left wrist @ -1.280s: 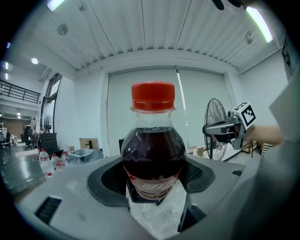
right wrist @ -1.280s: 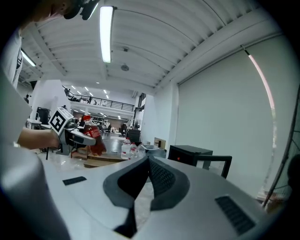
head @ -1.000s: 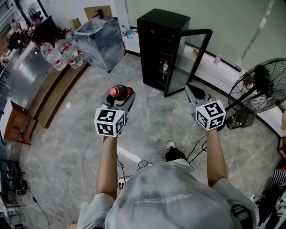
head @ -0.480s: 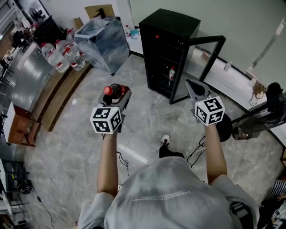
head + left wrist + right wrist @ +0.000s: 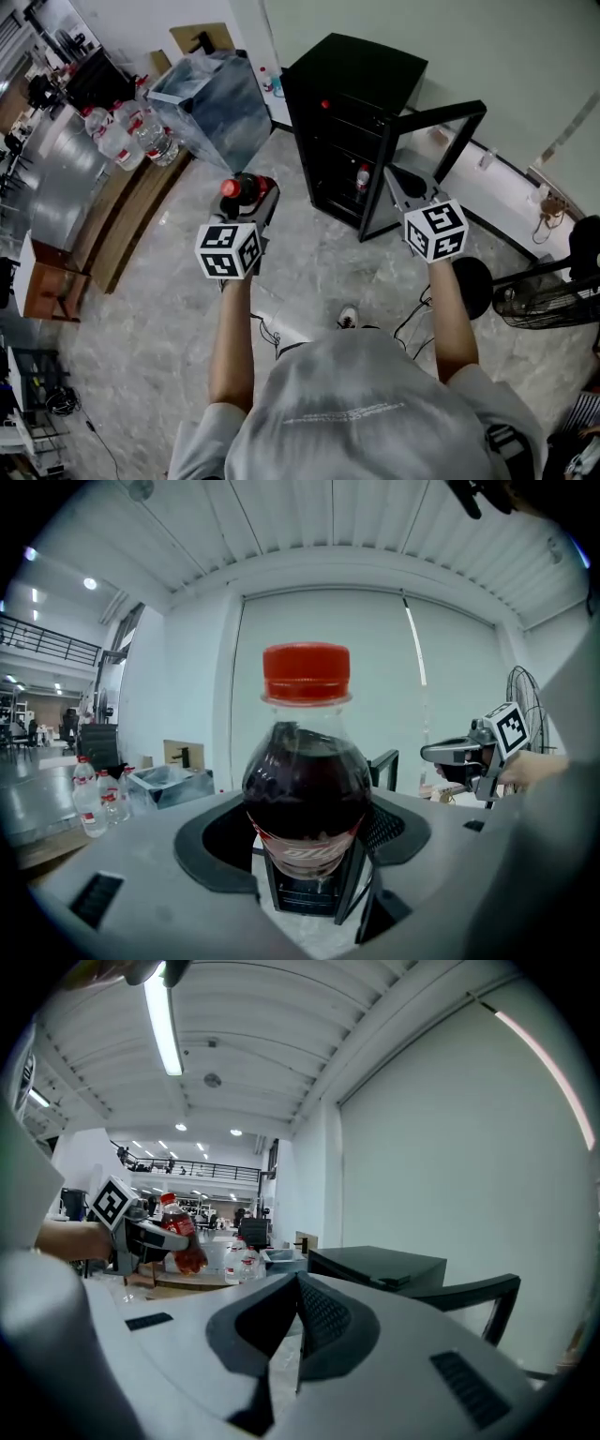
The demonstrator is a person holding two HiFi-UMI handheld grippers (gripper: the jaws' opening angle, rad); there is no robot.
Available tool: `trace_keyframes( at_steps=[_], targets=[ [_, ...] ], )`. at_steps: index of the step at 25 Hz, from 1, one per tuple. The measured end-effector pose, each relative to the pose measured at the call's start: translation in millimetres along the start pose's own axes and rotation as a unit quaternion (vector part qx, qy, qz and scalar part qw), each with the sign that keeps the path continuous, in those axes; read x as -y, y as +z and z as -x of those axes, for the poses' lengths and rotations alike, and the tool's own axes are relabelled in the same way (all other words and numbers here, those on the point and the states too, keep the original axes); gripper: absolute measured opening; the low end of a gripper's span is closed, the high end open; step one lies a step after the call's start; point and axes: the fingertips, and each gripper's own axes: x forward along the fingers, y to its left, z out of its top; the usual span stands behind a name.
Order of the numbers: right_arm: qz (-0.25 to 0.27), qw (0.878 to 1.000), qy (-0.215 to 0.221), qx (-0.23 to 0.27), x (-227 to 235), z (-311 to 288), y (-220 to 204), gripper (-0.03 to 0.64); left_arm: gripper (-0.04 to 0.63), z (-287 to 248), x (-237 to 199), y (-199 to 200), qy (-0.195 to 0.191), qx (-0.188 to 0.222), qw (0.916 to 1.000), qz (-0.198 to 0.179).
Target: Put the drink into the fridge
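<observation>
Left gripper (image 5: 309, 869) view: fingers (image 5: 351, 878) clamped low on the bottle (image 5: 307, 780), which stands upright with dark drink, red cap and red label. Only the head view shows the fridge (image 5: 352, 122) ahead of the bottle, door (image 5: 427, 155) open, second bottle (image 5: 362, 178) inside. Right gripper (image 5: 296, 1335) fingers (image 5: 319, 1321) are pressed together, empty.

floor (image 5: 141, 309) grey marble | wall (image 5: 525, 56) pale | fan (image 5: 544, 305) right | wooden bench (image 5: 127, 220) left
</observation>
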Motion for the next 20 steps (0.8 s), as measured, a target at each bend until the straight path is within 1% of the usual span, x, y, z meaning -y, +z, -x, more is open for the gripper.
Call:
trace_keyframes(
  at_steps=[5, 10, 15, 20],
  targets=[
    [-0.016, 1.000, -0.009, -0.010, 27, -20, -11, 0.000, 0.304, -41, 6, -2, -0.018, -0.011, 0.9998, -0.004],
    [-0.030, 0.999, -0.029, -0.019, 42, -34, -18, 0.000, 0.304, -68, 6, -4, -0.045, -0.014, 0.9987, -0.020],
    [-0.052, 0.996, -0.071, -0.023, 52, -52, -27, 0.000, 0.304, -111, -1, -16, -0.093, -0.028, 0.9949, -0.027],
    [-0.061, 0.989, -0.131, -0.039, 58, -77, -33, 0.000, 0.304, -162, -16, -18, -0.157, -0.032, 0.9855, -0.055]
  ],
)
